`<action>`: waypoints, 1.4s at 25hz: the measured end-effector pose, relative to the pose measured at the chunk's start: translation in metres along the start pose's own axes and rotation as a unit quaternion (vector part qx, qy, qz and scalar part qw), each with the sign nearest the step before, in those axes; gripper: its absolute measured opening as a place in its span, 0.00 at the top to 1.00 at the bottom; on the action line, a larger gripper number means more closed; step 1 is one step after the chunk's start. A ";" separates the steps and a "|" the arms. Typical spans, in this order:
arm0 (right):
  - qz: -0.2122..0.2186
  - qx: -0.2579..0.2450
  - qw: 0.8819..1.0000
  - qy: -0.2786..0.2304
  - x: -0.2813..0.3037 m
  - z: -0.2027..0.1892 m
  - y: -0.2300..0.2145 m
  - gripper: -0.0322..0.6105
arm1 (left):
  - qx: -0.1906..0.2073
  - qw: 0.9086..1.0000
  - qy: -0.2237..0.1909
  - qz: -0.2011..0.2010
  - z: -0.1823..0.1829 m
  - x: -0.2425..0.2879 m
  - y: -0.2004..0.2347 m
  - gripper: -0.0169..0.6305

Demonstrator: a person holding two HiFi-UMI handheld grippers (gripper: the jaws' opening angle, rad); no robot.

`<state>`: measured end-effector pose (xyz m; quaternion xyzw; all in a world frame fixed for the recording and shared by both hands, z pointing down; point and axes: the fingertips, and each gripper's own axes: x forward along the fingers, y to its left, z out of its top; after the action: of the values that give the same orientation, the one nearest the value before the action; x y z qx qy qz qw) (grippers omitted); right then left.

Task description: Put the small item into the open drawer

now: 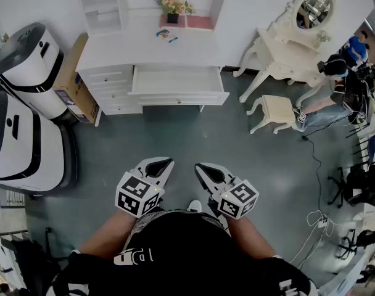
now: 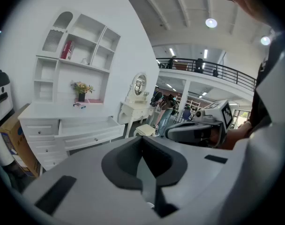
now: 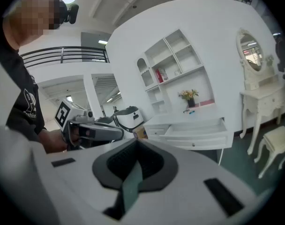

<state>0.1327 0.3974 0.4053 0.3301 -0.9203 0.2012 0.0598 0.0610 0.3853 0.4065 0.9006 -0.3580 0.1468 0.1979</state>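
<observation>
A white desk [image 1: 113, 51] stands against the far wall, and its wide drawer [image 1: 178, 81] is pulled open. On the desk top lies the small blue item [image 1: 166, 36], in front of a flower pot [image 1: 172, 8]. I hold both grippers low, close to my body, well short of the desk. My left gripper [image 1: 167, 164] and my right gripper [image 1: 200, 167] are both shut and hold nothing. The left gripper view shows its shut jaws [image 2: 143, 142], the drawer [image 2: 88, 126] and the item [image 2: 79, 106]. In the right gripper view are its shut jaws [image 3: 134, 146], the drawer [image 3: 198, 128] and the item [image 3: 191, 111].
Two large white machines [image 1: 27, 66] and a cardboard box [image 1: 75, 82] stand left of the desk. A white vanity table [image 1: 286, 48] with an oval mirror and a stool [image 1: 277, 110] are at the right. People [image 1: 342, 85] and cables [image 1: 314, 221] occupy the far right floor.
</observation>
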 end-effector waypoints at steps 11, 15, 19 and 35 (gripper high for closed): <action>0.008 -0.007 1.000 0.004 0.005 0.004 0.006 0.94 | 0.004 1.000 -0.004 -0.001 0.001 -0.003 0.002 0.95; 0.018 -0.005 1.000 -0.018 0.008 0.014 0.016 0.94 | -0.002 1.000 -0.012 0.010 0.003 -0.006 0.014 0.95; 0.011 -0.014 1.000 -0.024 0.017 0.016 0.017 0.94 | -0.006 1.000 -0.021 0.009 0.005 -0.010 0.022 0.95; -0.031 0.027 0.999 -0.011 0.090 -0.002 0.054 0.94 | 0.013 1.000 0.012 0.006 -0.027 -0.062 0.098 0.95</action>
<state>0.0286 0.3838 0.4112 0.3617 -0.9047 0.2201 0.0470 -0.0548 0.3686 0.4295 0.8990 -0.3591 0.1637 0.1899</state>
